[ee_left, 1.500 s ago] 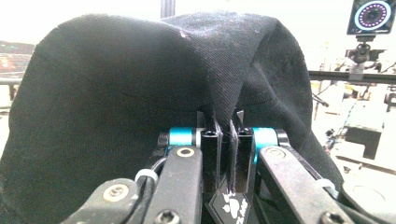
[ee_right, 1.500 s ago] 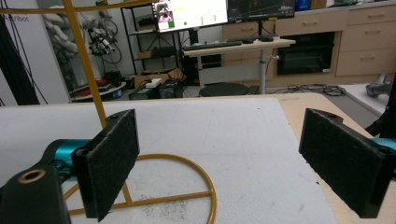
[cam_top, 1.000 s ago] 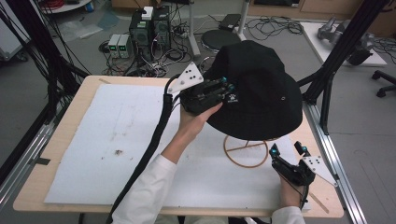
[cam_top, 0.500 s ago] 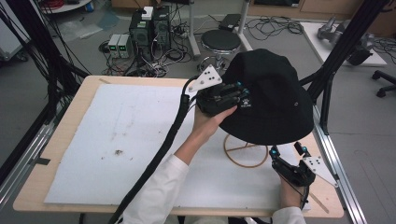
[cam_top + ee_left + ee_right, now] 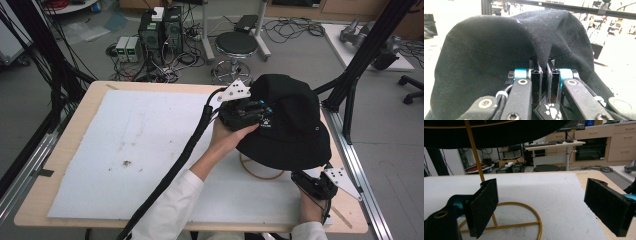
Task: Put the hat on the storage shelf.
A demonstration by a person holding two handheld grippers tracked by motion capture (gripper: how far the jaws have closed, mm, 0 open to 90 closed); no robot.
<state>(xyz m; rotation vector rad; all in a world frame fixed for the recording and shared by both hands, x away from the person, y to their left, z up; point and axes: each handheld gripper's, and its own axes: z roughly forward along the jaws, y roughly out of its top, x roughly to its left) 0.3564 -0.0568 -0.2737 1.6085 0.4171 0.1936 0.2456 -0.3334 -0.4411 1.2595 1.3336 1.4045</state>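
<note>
Left gripper [image 5: 250, 107] is pinching a fold of the black bucket hat [image 5: 287, 122], which sits up on the yellow wire stand [image 5: 260, 172]. Right gripper [image 5: 312, 185] rests near the table's [image 5: 65, 165] corner, jaws spread wide, nothing between them.

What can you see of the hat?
The hat is a black bucket hat of ribbed, woven-looking cloth, with a domed crown, wide floppy brim, small eyelet and pale logo. It sits above the table on a gold wire stand. The left gripper pinches a fold of its cloth, shut on it.
</note>
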